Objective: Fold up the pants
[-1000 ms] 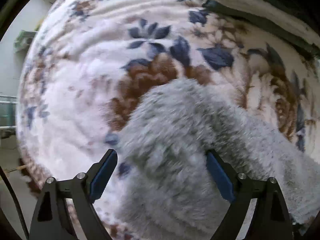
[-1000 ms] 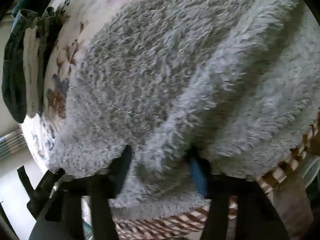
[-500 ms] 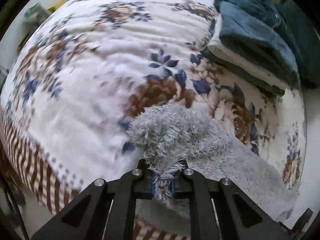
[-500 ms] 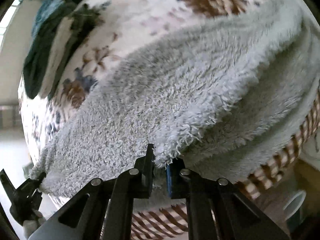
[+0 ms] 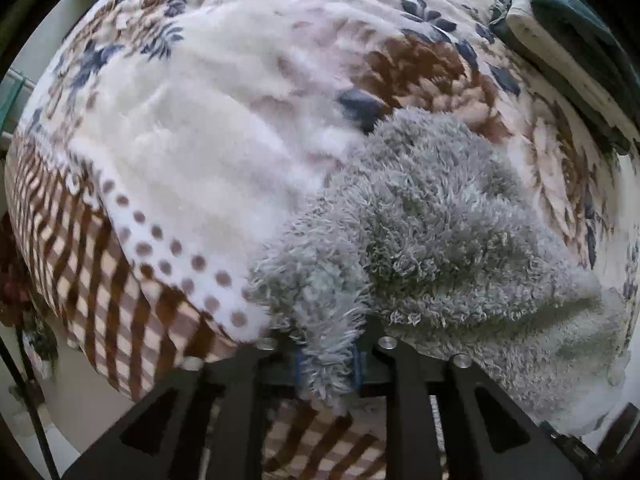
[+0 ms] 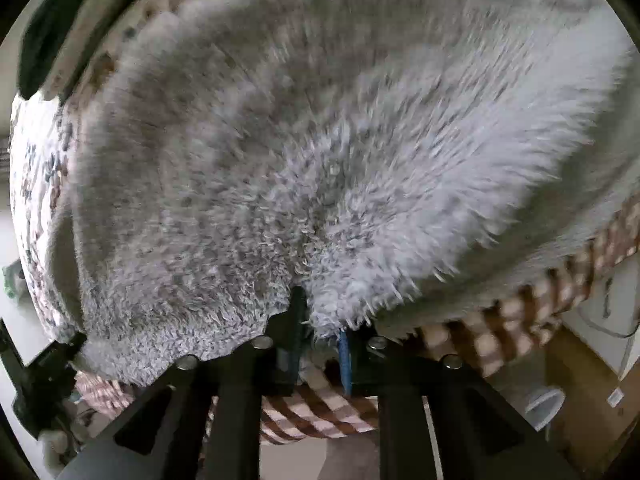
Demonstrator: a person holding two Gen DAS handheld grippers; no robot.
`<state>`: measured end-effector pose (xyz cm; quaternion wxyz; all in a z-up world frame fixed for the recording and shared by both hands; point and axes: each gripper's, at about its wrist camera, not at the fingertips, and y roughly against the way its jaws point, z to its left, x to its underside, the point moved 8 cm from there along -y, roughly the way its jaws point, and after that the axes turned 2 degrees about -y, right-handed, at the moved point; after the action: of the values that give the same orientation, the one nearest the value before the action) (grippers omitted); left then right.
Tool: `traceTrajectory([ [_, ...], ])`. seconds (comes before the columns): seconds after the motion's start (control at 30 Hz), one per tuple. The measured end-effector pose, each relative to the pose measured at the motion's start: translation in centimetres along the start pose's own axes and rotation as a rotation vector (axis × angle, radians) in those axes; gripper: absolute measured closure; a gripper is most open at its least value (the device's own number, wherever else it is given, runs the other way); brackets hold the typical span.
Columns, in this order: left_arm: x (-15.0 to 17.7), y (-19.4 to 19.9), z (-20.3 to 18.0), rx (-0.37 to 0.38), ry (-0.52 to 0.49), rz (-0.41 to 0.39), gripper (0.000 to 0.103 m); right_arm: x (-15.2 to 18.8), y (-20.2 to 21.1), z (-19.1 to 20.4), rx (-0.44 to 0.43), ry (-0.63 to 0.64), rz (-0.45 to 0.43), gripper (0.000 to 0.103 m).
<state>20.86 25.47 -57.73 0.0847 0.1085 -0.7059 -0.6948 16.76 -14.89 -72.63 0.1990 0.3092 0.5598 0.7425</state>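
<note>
Pants (image 5: pixel 432 232) in shaggy grey fleece lie on my bed, on a plush floral blanket (image 5: pixel 224 128) printed with brown and navy flowers. In my left wrist view one bunched end of them runs from the middle of the frame down to the lower edge, where a tuft hangs between the tips of the left gripper (image 5: pixel 329 364). I see the blue pads pressing on that tuft from both sides, so the left tongs are clenched on the fleece; their jaws have just been easing wider, with the cloth between them. My right wrist view is almost filled by the same grey pile, somewhat blurred. There a fold of fleece dips between the fingers of the right gripper (image 6: pixel 320 344). The right jaws have just been opening too, and I see the fleece lying against the dark left finger while the blue pad (image 6: pixel 344 360) on the other side shows mostly bare below the fringe; I cannot tell whether that grip is firm or slack. Beyond the pants, the blanket's edge carries a band of brown dots and then a brown check border (image 5: pixel 100 280), which drops over the side of the bed. At the upper right of my left view sits a stack of folded clothes (image 5: pixel 568 32), dark teal over cream, well apart from the pants.
</note>
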Motion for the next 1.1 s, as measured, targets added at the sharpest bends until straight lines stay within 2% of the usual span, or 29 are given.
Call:
traceTrajectory([
  [0.03,0.1,0.4,-0.1,0.002,-0.004,-0.007,0.068,-0.1,-0.1,-0.1,-0.008,0.0,0.019,0.047],
  [0.07,0.2,1.0,-0.1,-0.008,-0.019,-0.014,0.061,-0.1,0.1,-0.2,-0.021,0.002,0.032,0.036],
  [0.1,0.4,1.5,-0.2,-0.014,-0.034,-0.018,0.048,-0.1,0.6,-0.2,-0.039,0.009,0.033,0.027],
  [0.13,0.5,2.3,-0.3,-0.024,-0.05,-0.027,0.031,-0.1,1.2,-0.1,-0.045,0.022,0.029,0.027],
  [0.2,0.4,3.7,-0.5,-0.054,-0.075,-0.06,0.019,0.1,2.6,0.0,-0.038,0.055,0.018,0.027],
  [0.3,-0.8,6.4,-2.1,-0.082,-0.127,-0.13,0.019,0.1,5.2,-0.1,-0.043,0.058,0.009,0.027],
  [0.4,-2.3,7.7,-4.8,-0.109,-0.191,-0.177,0.018,-1.6,7.9,1.5,-0.118,0.055,-0.005,0.027],
  [0.5,-3.8,7.3,-8.9,-0.101,-0.249,-0.184,0.018,-6.0,10.4,3.7,-0.168,0.081,-0.049,0.027],
  [0.57,-4.5,6.6,-11.6,-0.095,-0.266,-0.176,0.018,-9.7,11.7,5.8,-0.157,0.132,-0.08,0.027],
  [0.63,-5.2,5.8,-14.1,-0.085,-0.293,-0.171,0.018,-13.6,11.1,8.2,-0.145,0.203,-0.071,0.027],
  [0.73,-5.7,4.0,-17.1,-0.091,-0.333,-0.145,0.018,-18.0,7.1,11.1,-0.144,0.259,0.075,0.027],
  [0.8,-5.6,2.6,-18.3,-0.095,-0.349,-0.12,0.018,-19.2,3.9,11.4,-0.127,0.3,0.188,0.027],
  [0.87,-5.2,1.7,-18.9,-0.097,-0.352,-0.098,0.018,-18.6,3.0,10.6,-0.098,0.325,0.233,0.03],
  [0.9,-4.9,1.3,-19.0,-0.095,-0.353,-0.082,0.018,-17.3,3.1,10.4,-0.111,0.358,0.255,0.031],
  [1.0,-3.9,0.3,-19.0,-0.083,-0.338,-0.041,0.018,-12.7,3.9,9.0,-0.151,0.417,0.323,0.031],
  [1.1,-3.0,-0.4,-18.9,-0.077,-0.327,-0.01,0.018,-7.8,3.1,6.6,-0.138,0.429,0.398,0.031],
])
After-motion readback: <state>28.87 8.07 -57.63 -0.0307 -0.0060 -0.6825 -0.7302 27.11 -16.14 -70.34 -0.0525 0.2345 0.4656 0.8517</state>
